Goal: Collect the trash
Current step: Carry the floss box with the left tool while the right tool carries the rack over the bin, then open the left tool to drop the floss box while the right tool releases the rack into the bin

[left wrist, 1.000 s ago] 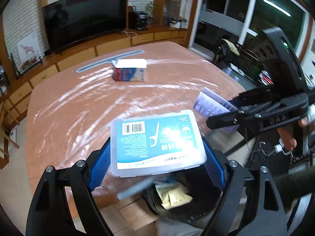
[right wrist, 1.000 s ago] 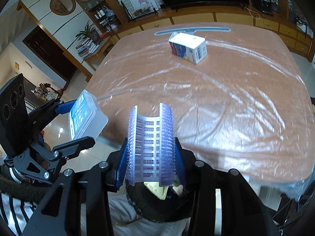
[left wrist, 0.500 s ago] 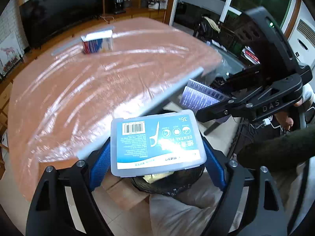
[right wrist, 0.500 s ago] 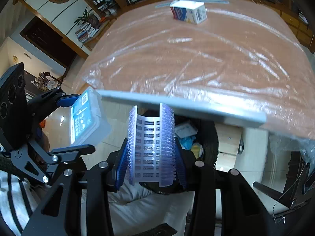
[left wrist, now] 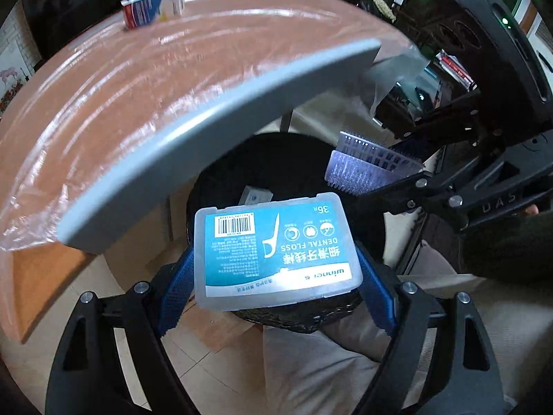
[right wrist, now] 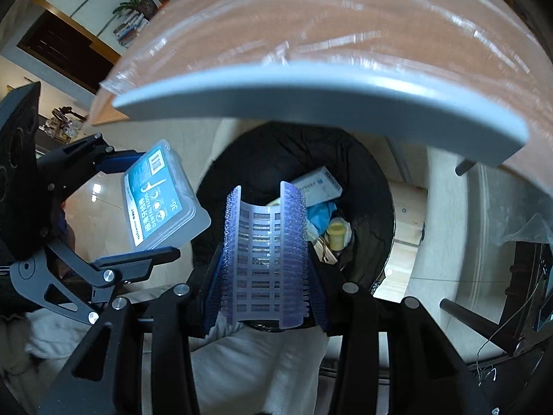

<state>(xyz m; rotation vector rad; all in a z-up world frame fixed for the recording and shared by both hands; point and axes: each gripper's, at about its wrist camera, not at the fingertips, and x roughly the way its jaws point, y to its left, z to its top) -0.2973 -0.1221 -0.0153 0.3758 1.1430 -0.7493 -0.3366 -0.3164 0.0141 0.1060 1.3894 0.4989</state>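
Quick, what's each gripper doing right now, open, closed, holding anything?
Left gripper: closed on the dental floss box, above the black bin.
Right gripper: closed on the bent purple bristle mat, also above the bin.

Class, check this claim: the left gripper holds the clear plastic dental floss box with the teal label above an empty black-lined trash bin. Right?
Not quite. The left gripper does hold the clear plastic dental floss box above the black-lined trash bin, but the bin is not empty: the right wrist view shows trash inside.

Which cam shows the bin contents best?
Right wrist: it looks into the black bin, showing a white box, blue wrapper and yellow cup. Left wrist: the floss case hides most of it.
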